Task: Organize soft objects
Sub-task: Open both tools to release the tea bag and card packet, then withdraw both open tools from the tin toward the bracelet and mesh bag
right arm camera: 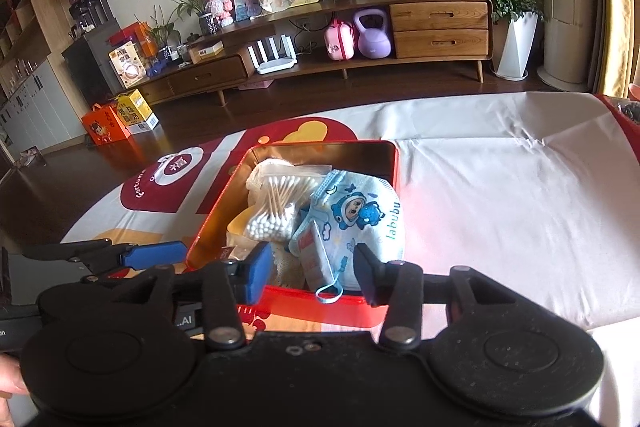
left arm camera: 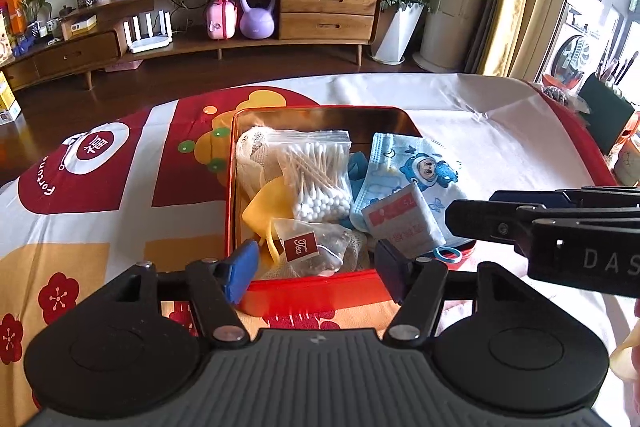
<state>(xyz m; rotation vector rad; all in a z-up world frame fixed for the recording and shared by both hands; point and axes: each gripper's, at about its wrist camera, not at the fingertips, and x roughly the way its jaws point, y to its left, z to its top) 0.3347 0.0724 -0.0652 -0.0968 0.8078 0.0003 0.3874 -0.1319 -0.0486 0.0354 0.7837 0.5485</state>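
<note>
Red tin [left arm camera: 240,211] sits on the bench [left arm camera: 480,147], on a cloth w/ red and orange print [left arm camera: 132,179]. Inside the tin: bag of cotton swabs [left arm camera: 320,179] near the middle, white mesh fabric [left arm camera: 250,151] behind it at the far-left corner, a yellow soft piece [left arm camera: 262,207] to the left, a tea bag w/ a red "Tea" tag [left arm camera: 308,245] at the near edge. Blue cartoon face mask [right arm camera: 356,223] lies on the right side of the tin, draped over the right rim, w/ a small red-and-white sachet [left arm camera: 404,223] on top of it; its blue ear loop [right arm camera: 330,289] hangs over the near wall.

Left gripper [left arm camera: 316,273] hovers over the tin's near edge, jaws apart, nothing between them. Right gripper [right arm camera: 312,273] is just beside it on the right, above the mask's near end, jaws also apart and holding nothing. In the left wrist view it pokes in from the right edge, close to the sachet but not touching as far as I can tell.
</note>
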